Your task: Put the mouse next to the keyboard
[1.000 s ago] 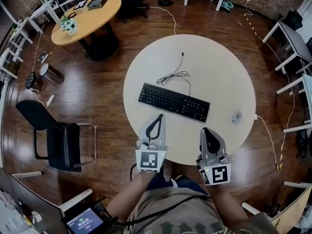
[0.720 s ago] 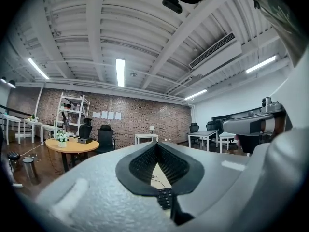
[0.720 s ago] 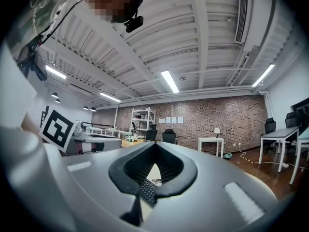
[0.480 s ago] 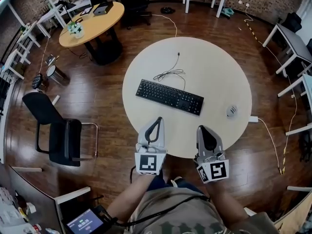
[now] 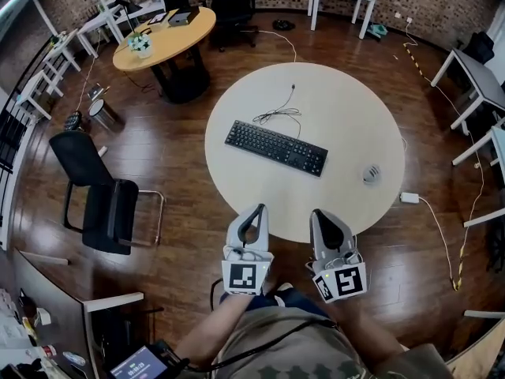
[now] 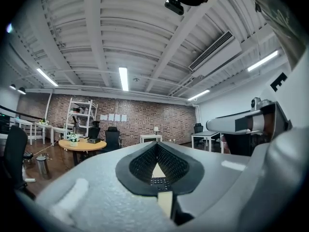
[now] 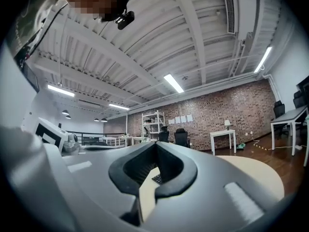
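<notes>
A black keyboard (image 5: 276,148) lies slanted in the middle of the round white table (image 5: 339,101), its loose cable (image 5: 276,117) coiled behind it. A small grey mouse (image 5: 372,173) sits near the table's right edge, well apart from the keyboard. Both grippers hang side by side at the table's near edge, pointing level toward it. My left gripper (image 5: 258,208) is shut and empty, and my right gripper (image 5: 314,213) is shut and empty too. Through the closed jaws a bit of the keyboard (image 6: 159,181) shows in the left gripper view, and another bit of the keyboard (image 7: 157,179) in the right gripper view.
A black chair (image 5: 102,200) stands on the wooden floor to the left. A round wooden table (image 5: 166,34) is at the back left, with a metal bin (image 5: 102,113) near it. A white power adapter (image 5: 409,197) and its cord lie on the floor at right, beside white desks (image 5: 473,61).
Both grippers have drawn back from over the table to its near edge. The whole view has backed away, so the table looks farther off. Keyboard and mouse have not moved.
</notes>
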